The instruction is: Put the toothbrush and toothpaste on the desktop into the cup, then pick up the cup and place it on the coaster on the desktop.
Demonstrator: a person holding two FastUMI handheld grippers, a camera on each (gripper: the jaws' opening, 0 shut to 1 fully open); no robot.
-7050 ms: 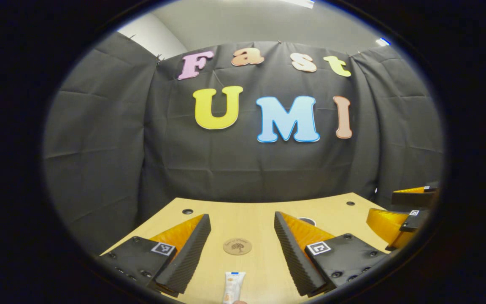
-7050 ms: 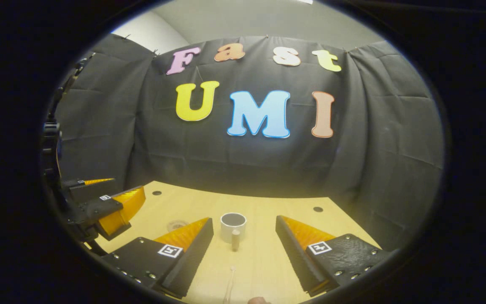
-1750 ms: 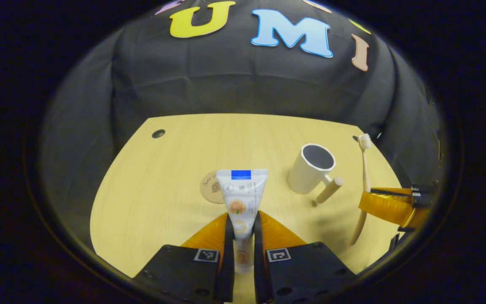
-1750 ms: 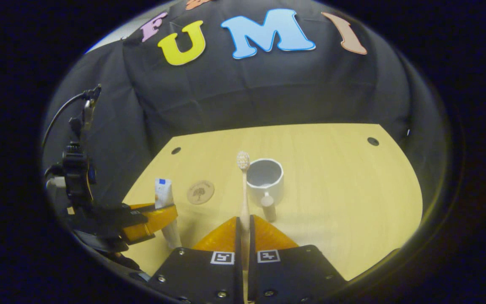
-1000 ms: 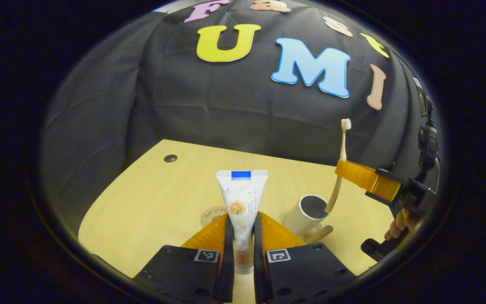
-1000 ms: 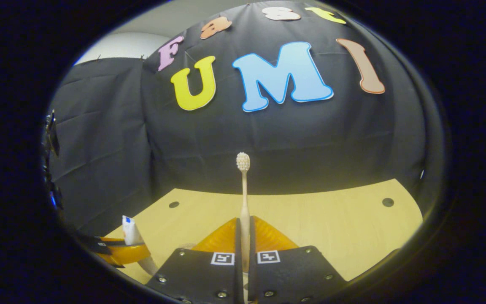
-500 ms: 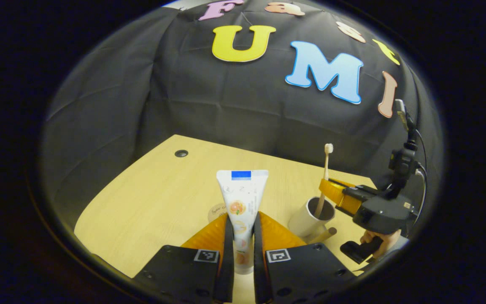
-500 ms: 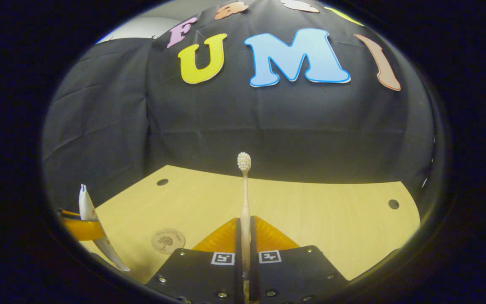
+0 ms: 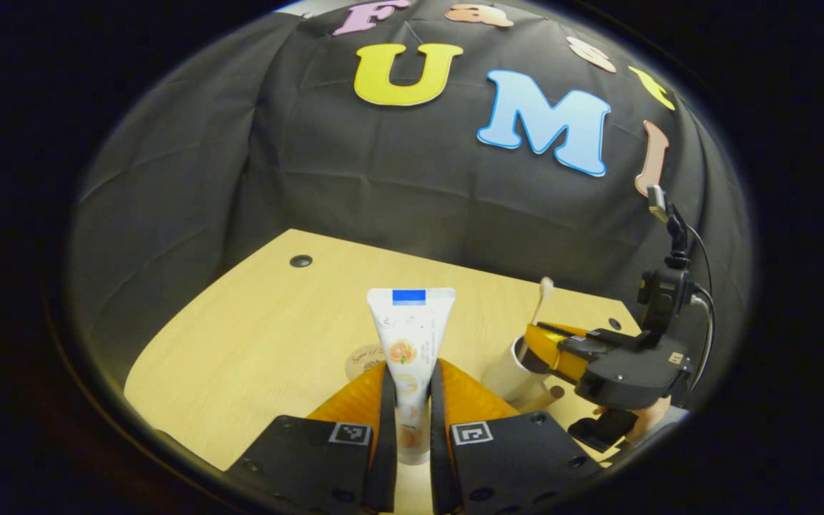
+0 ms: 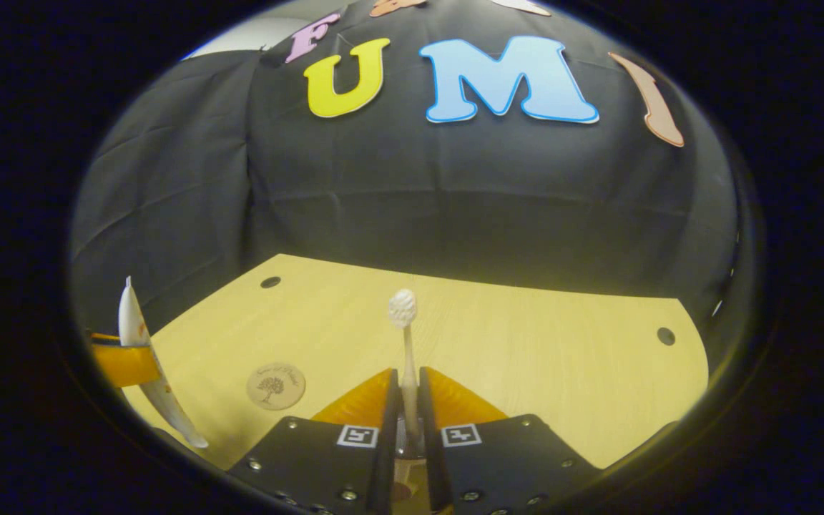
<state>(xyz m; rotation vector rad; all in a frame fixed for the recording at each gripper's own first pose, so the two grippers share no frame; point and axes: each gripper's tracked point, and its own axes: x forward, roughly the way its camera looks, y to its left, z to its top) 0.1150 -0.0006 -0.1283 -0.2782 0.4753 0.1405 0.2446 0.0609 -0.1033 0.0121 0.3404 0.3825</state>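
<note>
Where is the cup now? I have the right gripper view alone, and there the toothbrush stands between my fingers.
Observer: In the left gripper view the white cup stands just below the right gripper; the toothbrush reaches down into it.
Operator: Is the toothpaste in the cup too?
Observer: No. The left gripper is shut on the toothpaste tube, upright, to the left of the cup.
Operator: Is the cup on the coaster?
Observer: No. The coaster lies apart, left of the cup, partly behind the tube.
</note>
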